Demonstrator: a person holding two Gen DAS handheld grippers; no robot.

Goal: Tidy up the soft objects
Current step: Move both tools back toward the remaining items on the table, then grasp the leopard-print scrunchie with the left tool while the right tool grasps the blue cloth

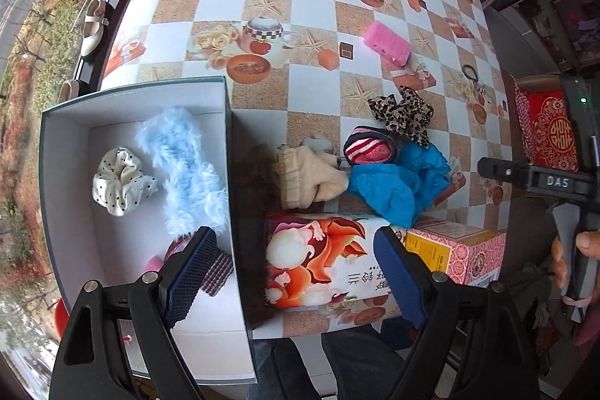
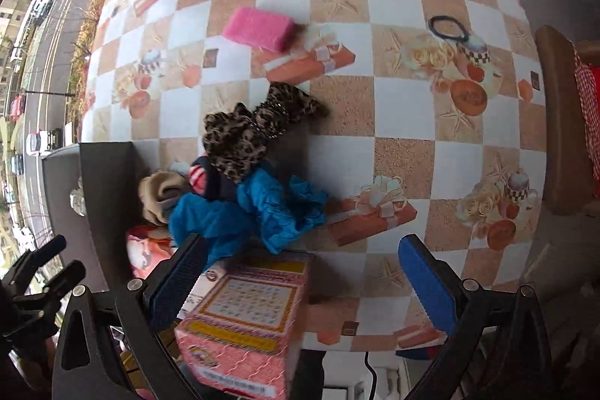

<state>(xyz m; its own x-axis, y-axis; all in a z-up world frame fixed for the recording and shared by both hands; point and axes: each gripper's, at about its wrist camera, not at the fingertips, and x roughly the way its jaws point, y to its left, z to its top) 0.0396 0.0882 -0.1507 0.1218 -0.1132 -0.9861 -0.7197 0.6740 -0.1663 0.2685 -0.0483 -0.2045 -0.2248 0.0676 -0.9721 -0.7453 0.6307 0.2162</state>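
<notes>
Clutter sits heaped near the table's front edge: a blue cloth (image 2: 255,212), a leopard-print scrunchie (image 2: 258,128), a striped red sock (image 1: 369,147) and a cream knit piece (image 1: 311,177), all touching. The grey box (image 1: 63,197) beside them already holds a fluffy pale-blue piece (image 1: 183,167), its long axis running front to back, and a white dotted scrunchie (image 1: 120,180). A pink sponge (image 2: 258,27) and a black hair tie (image 2: 448,27) lie apart on open checked tablecloth (image 2: 405,122) farther back, with bare room around them. Both the left gripper (image 1: 292,272) and right gripper (image 2: 303,283) hang above, jaws wide apart, empty. Two printed cartons (image 2: 240,321) crowd the near edge.
</notes>
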